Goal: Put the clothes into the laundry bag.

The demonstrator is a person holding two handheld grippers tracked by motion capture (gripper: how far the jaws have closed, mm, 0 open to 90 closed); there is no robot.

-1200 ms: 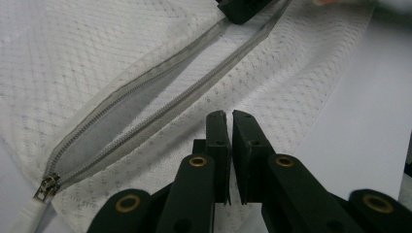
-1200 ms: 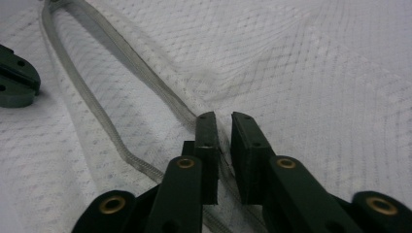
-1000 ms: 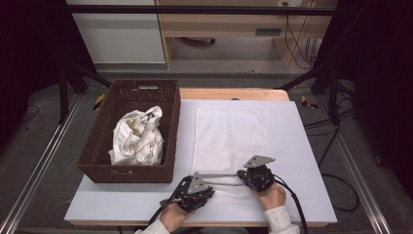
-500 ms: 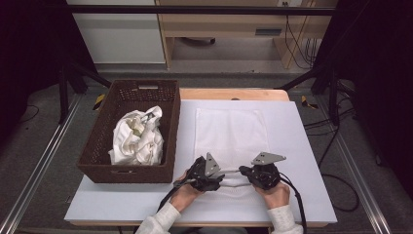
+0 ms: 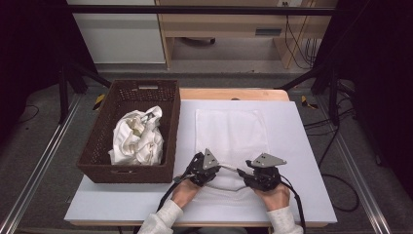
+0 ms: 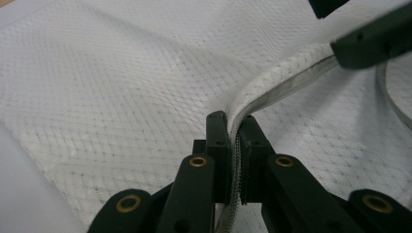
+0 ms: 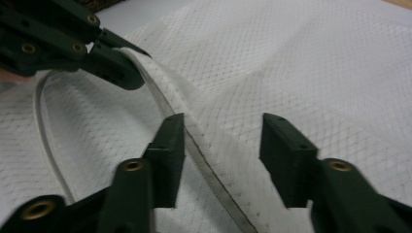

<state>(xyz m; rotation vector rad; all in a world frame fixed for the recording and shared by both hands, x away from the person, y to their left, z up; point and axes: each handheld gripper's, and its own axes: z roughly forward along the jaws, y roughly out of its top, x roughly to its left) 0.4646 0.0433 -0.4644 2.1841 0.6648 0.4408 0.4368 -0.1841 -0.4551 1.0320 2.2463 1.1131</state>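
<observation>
The high view looks forward and down from above the person's side of the desk (image 5: pixel 302 146). Each tool camera rides close over the white mesh bag (image 5: pixel 231 131), facing along its own jaws; all three views share the bag's zipper edge (image 6: pixel 286 77).

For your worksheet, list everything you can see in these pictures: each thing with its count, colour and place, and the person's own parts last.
White mesh laundry bag with a zipper edge: one, white, flat on the table's middle, near edge lifted.
Dark brown woven basket: one, dark brown, on the table's left.
Crumpled cream cloth: one bundle, cream, inside the basket.
White-topped table: one, white, wooden strip along the far edge.
Left gripper: one, black, shut on the bag's zipper edge, having just closed.
Right gripper: one, black, jaws just opened, astride the zipper edge without pressing it.
Hands: two, in white sleeves, at the table's near edge.
</observation>
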